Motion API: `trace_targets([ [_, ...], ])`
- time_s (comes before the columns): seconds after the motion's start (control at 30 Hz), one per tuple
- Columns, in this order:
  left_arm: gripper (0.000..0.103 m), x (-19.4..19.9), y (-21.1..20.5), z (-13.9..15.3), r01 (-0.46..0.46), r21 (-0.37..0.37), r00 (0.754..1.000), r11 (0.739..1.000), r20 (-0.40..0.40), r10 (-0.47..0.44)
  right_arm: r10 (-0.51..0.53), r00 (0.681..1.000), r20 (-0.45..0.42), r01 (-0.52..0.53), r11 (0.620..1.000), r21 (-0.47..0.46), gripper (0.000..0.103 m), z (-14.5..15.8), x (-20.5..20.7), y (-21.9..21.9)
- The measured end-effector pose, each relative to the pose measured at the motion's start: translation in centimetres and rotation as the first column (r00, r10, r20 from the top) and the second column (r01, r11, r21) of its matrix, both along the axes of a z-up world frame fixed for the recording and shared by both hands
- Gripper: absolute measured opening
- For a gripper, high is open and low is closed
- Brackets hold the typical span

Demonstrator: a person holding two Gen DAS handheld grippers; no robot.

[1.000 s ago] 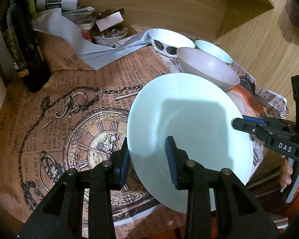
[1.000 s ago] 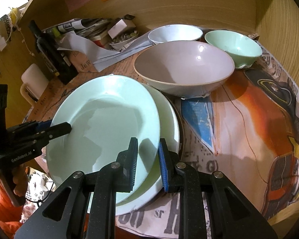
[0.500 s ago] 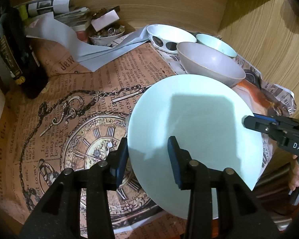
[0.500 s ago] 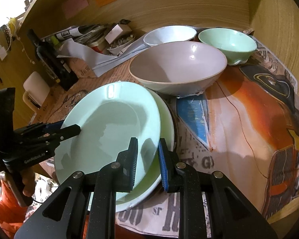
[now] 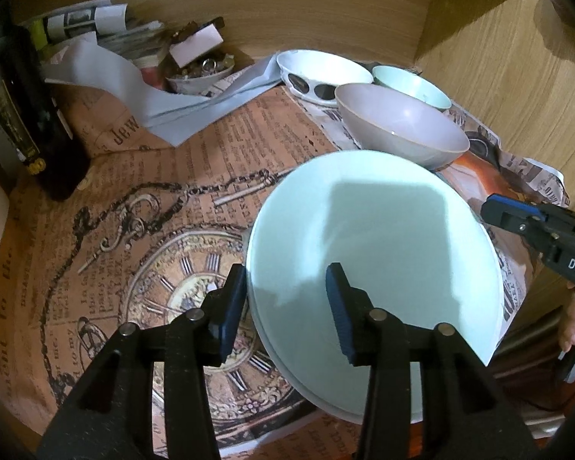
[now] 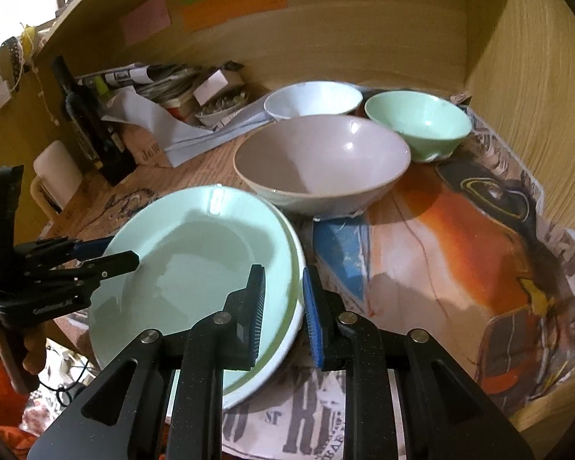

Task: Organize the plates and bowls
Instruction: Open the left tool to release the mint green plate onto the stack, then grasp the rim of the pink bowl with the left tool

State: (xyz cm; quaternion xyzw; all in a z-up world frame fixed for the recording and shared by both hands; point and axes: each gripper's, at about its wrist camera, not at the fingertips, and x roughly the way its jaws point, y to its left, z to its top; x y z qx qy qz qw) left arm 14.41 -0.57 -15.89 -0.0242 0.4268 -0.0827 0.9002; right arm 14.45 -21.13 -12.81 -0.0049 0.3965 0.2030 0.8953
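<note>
Lowered since before, pale green plate [image 6: 195, 268] sits in white plate [image 6: 287, 329]; left gripper [image 5: 285, 306] opening astride its rim, right gripper [image 6: 283, 310] narrowly pinching both rims.

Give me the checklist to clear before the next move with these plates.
1. Pale green plate seated on the lower plate: ok, slightly offset.
2. Left gripper free of the rim: not ok, jaws opening with the rim between them.
3. Right gripper released: not ok, shut on the pale green plate's rim.
4. Grey bowl apart from the stack: cannot tell.
5. Stack fully on the table: not ok, its near edge appears to overhang.
</note>
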Motion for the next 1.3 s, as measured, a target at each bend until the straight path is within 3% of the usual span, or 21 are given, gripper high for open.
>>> trace_targets([
  [0.07,0.043,0.0,0.1,0.6,-0.003,0.003,1.000,1.000,0.015,0.003,-0.009,1.000,0.011,0.009,1.000,0.003,0.019,0.3,0.2,-0.5],
  [0.13,0.051,-0.1,0.2,1.4,-0.013,0.014,1.000,1.000,0.028,0.013,-0.022,0.999,0.025,0.022,1.000,0.006,0.019,0.6,0.5,-0.8],
  [0.3,0.061,0.1,0.2,4.3,-0.025,0.020,0.994,0.999,0.106,0.023,-0.061,0.995,0.073,0.061,0.998,0.015,0.034,1.8,1.4,-1.6],
  [0.43,0.084,1.1,0.1,6.3,-0.038,0.019,0.988,0.999,0.153,0.035,-0.094,0.989,0.116,0.091,0.996,0.025,0.047,3.0,2.3,-2.4],
  [0.5,0.090,1.9,0.1,7.2,-0.044,0.014,0.984,0.999,0.176,0.041,-0.108,0.985,0.138,0.105,0.994,0.032,0.053,3.5,2.8,-2.7],
  [0.8,0.092,7.3,-1.3,8.0,-0.014,0.007,0.989,1.000,0.145,0.013,-0.146,0.973,0.179,0.142,0.989,0.035,0.067,3.8,6.0,-3.5],
  [1.2,0.091,14.5,-4.1,3.8,0.097,0.025,0.995,0.995,0.009,-0.097,-0.186,0.981,0.055,0.186,0.982,0.020,0.067,0.3,11.1,-4.7],
  [1.3,0.087,15.5,-4.4,3.0,0.106,0.027,0.994,0.994,-0.009,-0.106,-0.178,0.983,0.030,0.178,0.984,0.005,0.067,-0.4,11.7,-4.7],
])
